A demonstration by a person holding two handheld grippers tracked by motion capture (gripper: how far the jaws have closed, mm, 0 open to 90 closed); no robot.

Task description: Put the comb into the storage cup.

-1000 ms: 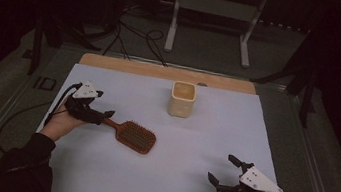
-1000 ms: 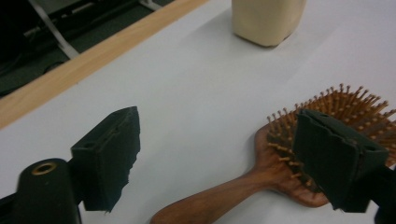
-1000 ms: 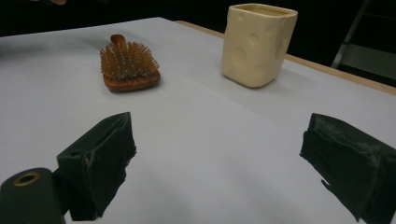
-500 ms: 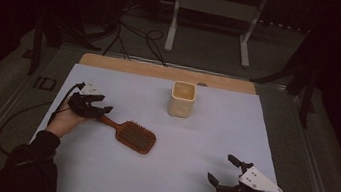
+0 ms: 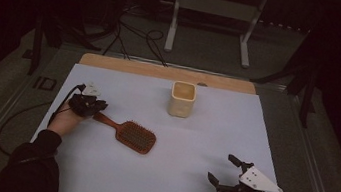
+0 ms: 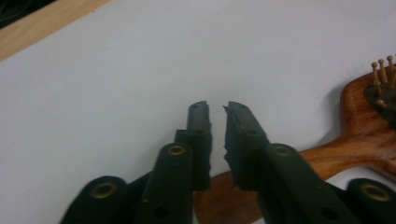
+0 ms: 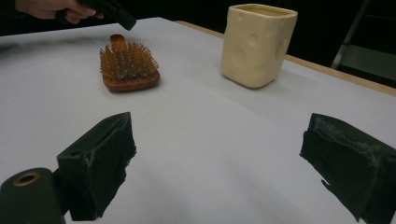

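A brown wooden hairbrush (image 5: 130, 133) lies bristles up at the left middle of the white table (image 5: 214, 132), its handle pointing left. My left gripper (image 5: 87, 104) sits over the end of that handle. In the left gripper view its jaws stand almost together, a thin slit between them, above the handle of the hairbrush (image 6: 369, 126), and the left gripper (image 6: 217, 109) holds nothing. My right gripper (image 5: 223, 169) rests near the front right edge, wide open and empty (image 7: 219, 154). A cream cup (image 5: 181, 98) stands upright at the back middle.
From the right gripper view, the cup (image 7: 257, 44) is ahead on the right and the hairbrush (image 7: 128, 67) ahead on the left, with the other hand (image 7: 46, 8) behind it. A wooden strip (image 5: 162, 71) edges the table's far side. Cables and a stand lie on the floor beyond.
The left hand has shifted slightly at the handle's end. The hairbrush, the cup and the right gripper have stayed where they were.
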